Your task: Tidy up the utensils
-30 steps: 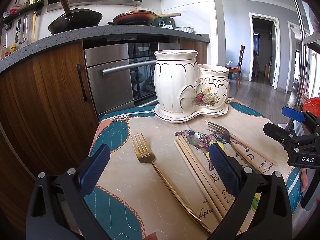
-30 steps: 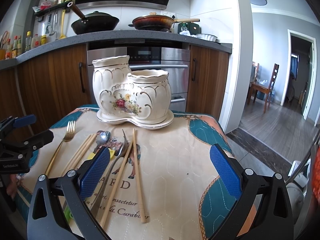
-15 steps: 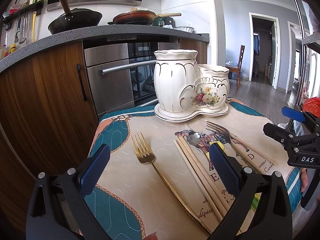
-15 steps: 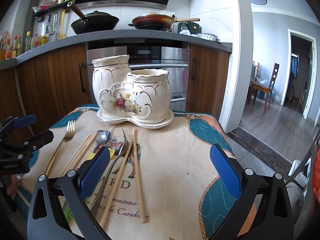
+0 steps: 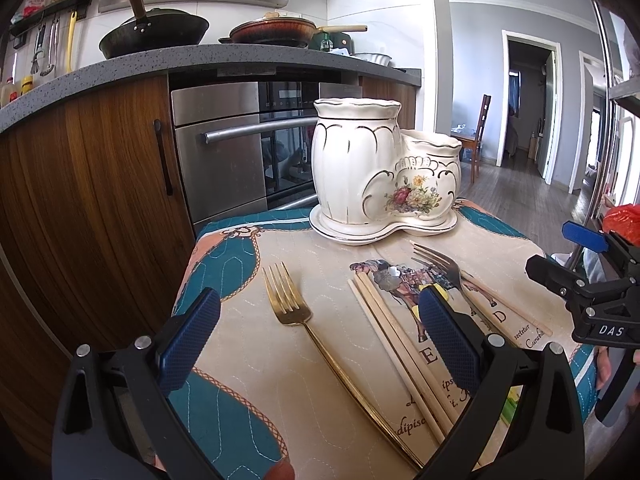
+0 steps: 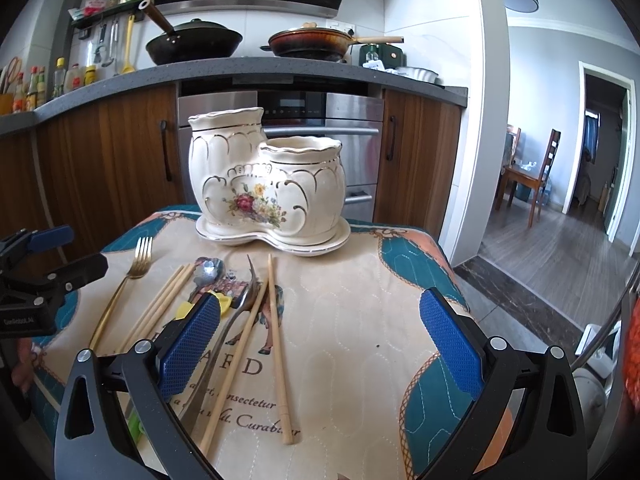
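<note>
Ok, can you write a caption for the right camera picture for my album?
Open right gripper above chopsticks, forks and spoon, facing an empty flowery ceramic holder.

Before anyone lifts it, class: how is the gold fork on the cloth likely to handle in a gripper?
The gold fork looks metal, so probably stiff. Its polished handle seems thin and lies flat on the quilted cloth, so it may slip or be awkward to pinch. It is unlikely to roll.

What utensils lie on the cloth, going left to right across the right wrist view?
Gold fork → left pair of chopsticks → spoon → dark fork → right pair of chopsticks.
</note>
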Action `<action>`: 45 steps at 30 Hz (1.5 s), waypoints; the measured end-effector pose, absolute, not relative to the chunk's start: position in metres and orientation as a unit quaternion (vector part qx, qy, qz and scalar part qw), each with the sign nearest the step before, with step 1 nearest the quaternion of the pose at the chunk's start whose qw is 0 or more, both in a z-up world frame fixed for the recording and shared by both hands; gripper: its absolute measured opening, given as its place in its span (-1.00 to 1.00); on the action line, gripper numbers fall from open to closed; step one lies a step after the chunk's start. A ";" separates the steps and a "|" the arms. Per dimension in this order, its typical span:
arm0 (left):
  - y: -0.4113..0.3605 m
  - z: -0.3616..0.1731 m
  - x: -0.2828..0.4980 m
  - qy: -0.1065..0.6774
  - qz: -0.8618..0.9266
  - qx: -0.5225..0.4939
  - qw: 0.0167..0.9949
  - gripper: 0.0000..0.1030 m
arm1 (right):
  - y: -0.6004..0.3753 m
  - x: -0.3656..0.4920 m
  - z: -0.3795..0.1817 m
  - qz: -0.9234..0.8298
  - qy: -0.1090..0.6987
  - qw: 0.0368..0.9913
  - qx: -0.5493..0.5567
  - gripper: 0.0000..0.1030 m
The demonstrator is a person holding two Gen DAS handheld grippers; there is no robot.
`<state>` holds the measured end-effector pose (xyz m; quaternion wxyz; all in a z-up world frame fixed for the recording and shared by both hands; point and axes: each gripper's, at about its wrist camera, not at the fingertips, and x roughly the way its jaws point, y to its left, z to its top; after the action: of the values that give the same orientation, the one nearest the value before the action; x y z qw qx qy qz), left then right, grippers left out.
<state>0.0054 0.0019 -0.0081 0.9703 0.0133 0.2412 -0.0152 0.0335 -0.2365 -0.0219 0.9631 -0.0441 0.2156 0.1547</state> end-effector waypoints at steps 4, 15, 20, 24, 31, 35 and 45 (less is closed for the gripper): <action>0.004 -0.008 0.005 0.245 -0.016 0.008 0.969 0.90 | -0.237 0.034 -0.019 0.144 0.229 0.961 -0.053 0.93; 0.011 -0.002 0.002 0.242 0.011 0.014 0.970 0.90 | -0.249 0.044 -0.008 0.160 0.268 0.949 -0.052 0.93; 0.012 0.000 0.007 0.260 0.012 0.023 0.965 0.90 | -0.245 0.048 -0.008 0.183 0.290 0.939 -0.040 0.90; 0.012 -0.002 0.008 0.264 0.007 0.023 0.964 0.90 | -0.232 0.049 -0.004 0.194 0.291 0.935 -0.059 0.78; 0.010 -0.005 0.007 0.267 -0.001 0.034 0.963 0.90 | -0.223 0.056 -0.008 0.200 0.316 0.924 -0.074 0.20; 0.010 -0.005 0.008 0.270 -0.016 0.027 0.962 0.89 | -0.217 0.057 -0.010 0.208 0.322 0.920 -0.087 0.19; 0.004 -0.009 0.011 0.285 -0.029 0.031 0.957 0.71 | -0.206 0.072 -0.013 0.235 0.351 0.904 -0.060 -0.21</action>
<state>0.0109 0.0043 -0.0091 0.9574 0.0311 0.2855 -0.0290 0.0719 -0.2061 -0.0129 0.9043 -0.0604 0.3515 0.2348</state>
